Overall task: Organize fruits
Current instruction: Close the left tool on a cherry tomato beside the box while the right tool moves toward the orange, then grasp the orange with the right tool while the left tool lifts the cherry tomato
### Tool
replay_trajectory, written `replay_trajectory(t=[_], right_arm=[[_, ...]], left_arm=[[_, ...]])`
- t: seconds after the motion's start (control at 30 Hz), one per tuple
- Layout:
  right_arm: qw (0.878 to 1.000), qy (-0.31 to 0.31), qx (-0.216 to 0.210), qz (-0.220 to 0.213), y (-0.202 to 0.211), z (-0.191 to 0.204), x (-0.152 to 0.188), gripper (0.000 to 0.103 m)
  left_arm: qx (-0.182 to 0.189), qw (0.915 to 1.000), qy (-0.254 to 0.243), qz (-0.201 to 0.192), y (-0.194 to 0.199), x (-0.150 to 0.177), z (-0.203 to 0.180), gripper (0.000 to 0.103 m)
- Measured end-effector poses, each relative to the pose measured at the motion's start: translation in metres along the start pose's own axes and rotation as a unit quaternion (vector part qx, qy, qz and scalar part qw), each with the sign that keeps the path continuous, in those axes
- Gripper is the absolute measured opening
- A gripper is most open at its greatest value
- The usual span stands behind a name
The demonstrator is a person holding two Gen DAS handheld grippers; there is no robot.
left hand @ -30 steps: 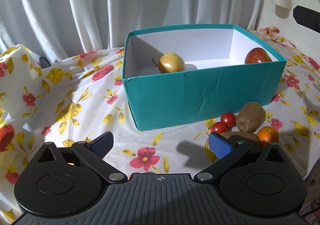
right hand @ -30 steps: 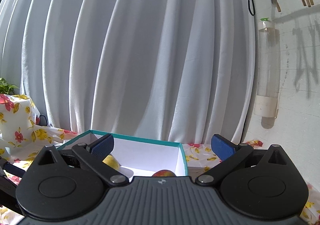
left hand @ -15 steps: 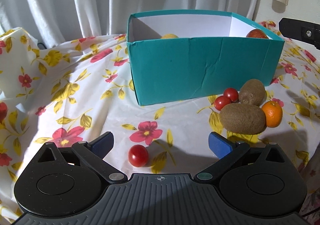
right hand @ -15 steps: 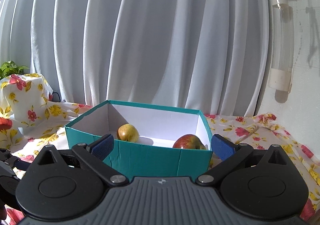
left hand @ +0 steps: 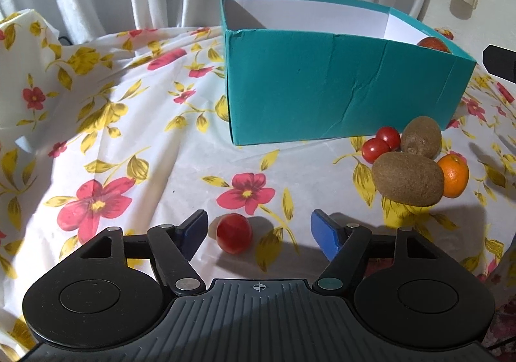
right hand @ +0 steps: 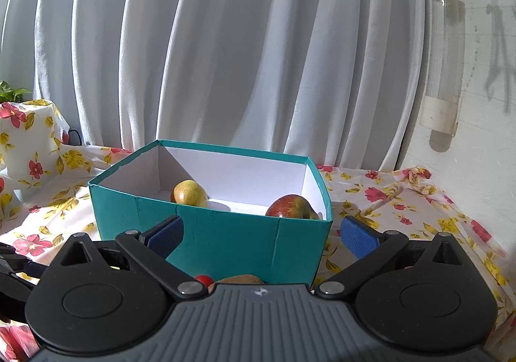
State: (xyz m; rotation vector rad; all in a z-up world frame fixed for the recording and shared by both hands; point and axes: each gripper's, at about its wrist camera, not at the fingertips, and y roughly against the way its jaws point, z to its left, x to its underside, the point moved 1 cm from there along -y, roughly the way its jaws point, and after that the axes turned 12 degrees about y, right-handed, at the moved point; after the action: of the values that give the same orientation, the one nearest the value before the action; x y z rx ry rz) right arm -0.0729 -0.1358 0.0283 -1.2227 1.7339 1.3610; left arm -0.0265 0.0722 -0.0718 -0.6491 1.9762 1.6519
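A teal box (left hand: 322, 84) stands on the floral cloth; the right wrist view shows it (right hand: 225, 239) holding a yellow apple (right hand: 189, 193) and a red apple (right hand: 292, 206). My left gripper (left hand: 258, 231) is open low over the cloth, with a lone cherry tomato (left hand: 234, 233) lying between its fingers, nearer the left one. Two cherry tomatoes (left hand: 380, 142), two kiwis (left hand: 408, 178) and an orange (left hand: 454, 174) lie in front of the box's right corner. My right gripper (right hand: 261, 233) is open and empty, held in front of the box.
White curtains hang behind the table. A cloth-covered block (right hand: 29, 136) stands at the back left. A white wall with a hanging clear tube (right hand: 445, 72) is at the right. The cloth drops off at the right edge (left hand: 496, 252).
My left gripper has come down and forward, so the lone cherry tomato now lies between its fingers. My right gripper has tilted down towards the box.
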Motion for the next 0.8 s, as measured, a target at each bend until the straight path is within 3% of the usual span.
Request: replay_trajectory(t=[0.07,0.23,0.6,0.8], right_arm=[[1.000,0.000,0.001,0.002,0.000,0.001,0.000,0.103],[1.000,0.003,0.003,0.003,0.001,0.003,-0.001,0.103],[1.000,0.001,0.011,0.014,-0.002,0.007,-0.002,0.103],[0.999,-0.008,0.026,0.033,-0.007,0.008,0.004,0.103]], left_arm=[[0.005,0.9999,0.005,0.009,-0.001,0.000,0.003,0.063],[0.007,0.9997,0.017,0.015,-0.002,-0.001,0.010,0.056],[0.000,0.9994,0.027,0.022,-0.003,-0.003,0.015,0.027],[0.010,0.9990,0.032,0.029,0.002,-0.007,0.016,0.026]])
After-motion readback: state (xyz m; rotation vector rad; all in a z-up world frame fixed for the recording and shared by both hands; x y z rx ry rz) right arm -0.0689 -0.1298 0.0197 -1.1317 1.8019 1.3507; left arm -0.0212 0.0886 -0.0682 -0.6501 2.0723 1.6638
